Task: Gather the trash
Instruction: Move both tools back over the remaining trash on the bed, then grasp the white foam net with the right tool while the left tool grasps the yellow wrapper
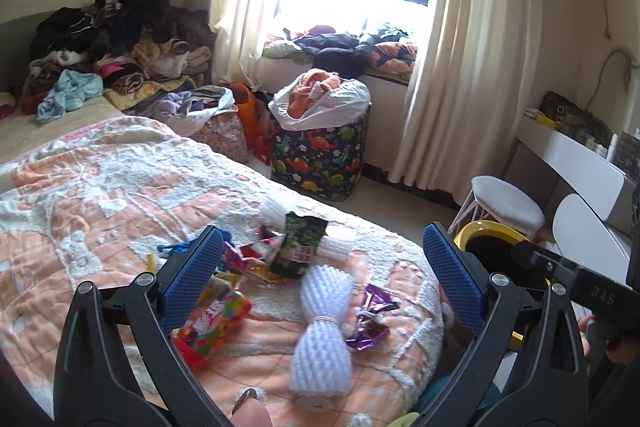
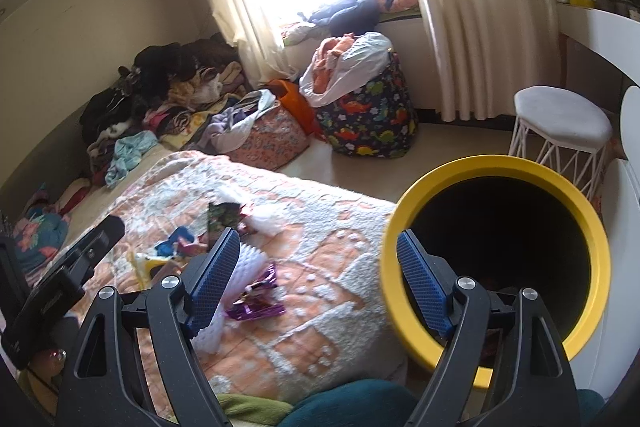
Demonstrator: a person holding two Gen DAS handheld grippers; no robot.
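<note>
The bed (image 1: 100, 195), under its peach-and-white blanket, is the landmark here; everything that matters lies on or beside its near corner. Just off that corner, on the right side, stands the yellow-rimmed bin (image 2: 496, 251), its dark mouth tipped toward the right wrist camera and apparently empty as far as the shadow lets one see.

On the bed's near end sits the trash: a white foam net sleeve (image 1: 322, 331) pinched at its waist by a band, its long axis running roughly away from the viewer; a red and yellow snack packet (image 1: 212, 319) to the left of it; a dark green wrapper (image 1: 300, 247) standing further up the bed; and a crumpled purple foil wrapper (image 1: 370, 319) touching the sleeve's right side, nearest the bin.

The left gripper (image 1: 322, 267) hovers over the bed's corner with its blue pads spread wide, gripping nothing; the sleeve lies directly ahead and below, between the fingers' lines. The right gripper (image 2: 318, 283) is likewise splayed and empty, its right finger in front of the bin's rim, its left finger overlapping the sleeve's edge.

By my reading, no piece is yet collected. The left gripper looks better placed for the sleeve, closing across its narrow waist; the purple foil lies about equally near to either.
</note>
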